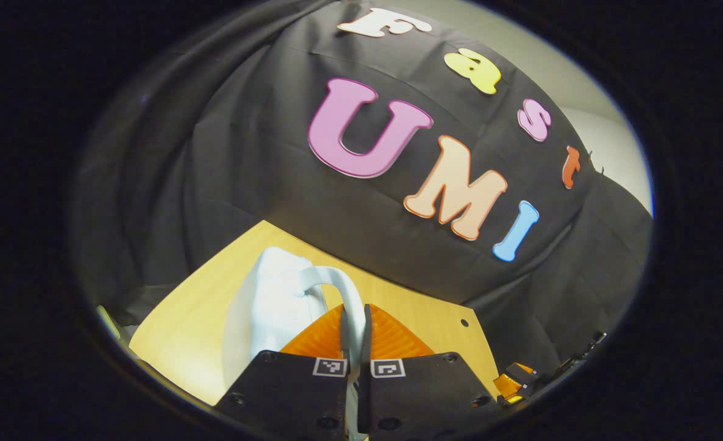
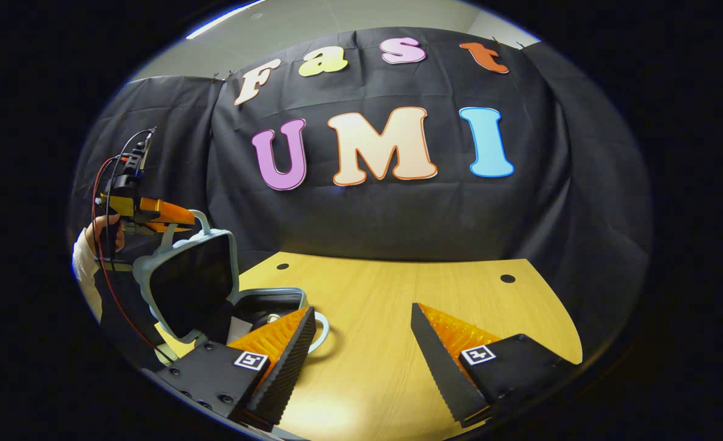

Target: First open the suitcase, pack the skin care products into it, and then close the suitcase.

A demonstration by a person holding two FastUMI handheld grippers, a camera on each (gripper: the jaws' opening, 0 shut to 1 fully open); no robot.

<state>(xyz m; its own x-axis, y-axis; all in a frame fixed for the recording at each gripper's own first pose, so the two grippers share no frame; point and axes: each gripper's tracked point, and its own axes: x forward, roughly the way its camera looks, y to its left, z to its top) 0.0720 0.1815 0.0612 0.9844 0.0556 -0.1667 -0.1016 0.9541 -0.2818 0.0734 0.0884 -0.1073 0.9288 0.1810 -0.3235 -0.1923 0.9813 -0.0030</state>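
Note:
A pale blue suitcase lies at the left of the wooden table point(image 2: 398, 288). Its lid point(image 2: 190, 288) is raised and tilted, dark lining facing the right gripper view, above the base point(image 2: 272, 297). My left gripper point(image 1: 354, 324) is shut on the lid's curved handle point(image 1: 340, 285), with the lid's outer shell point(image 1: 269, 300) just beyond. In the right gripper view the left gripper point(image 2: 180, 218) grips that handle from the left. My right gripper point(image 2: 361, 337) hangs open over bare table, right of the base, holding nothing. What lies inside the base is mostly hidden by a finger.
A person's hand point(image 2: 101, 236) and white sleeve hold the left gripper, trailing red and black cables point(image 2: 107, 184). The tabletop has small round holes point(image 2: 507, 278) near its back edge. Black cloth closes the booth behind the table.

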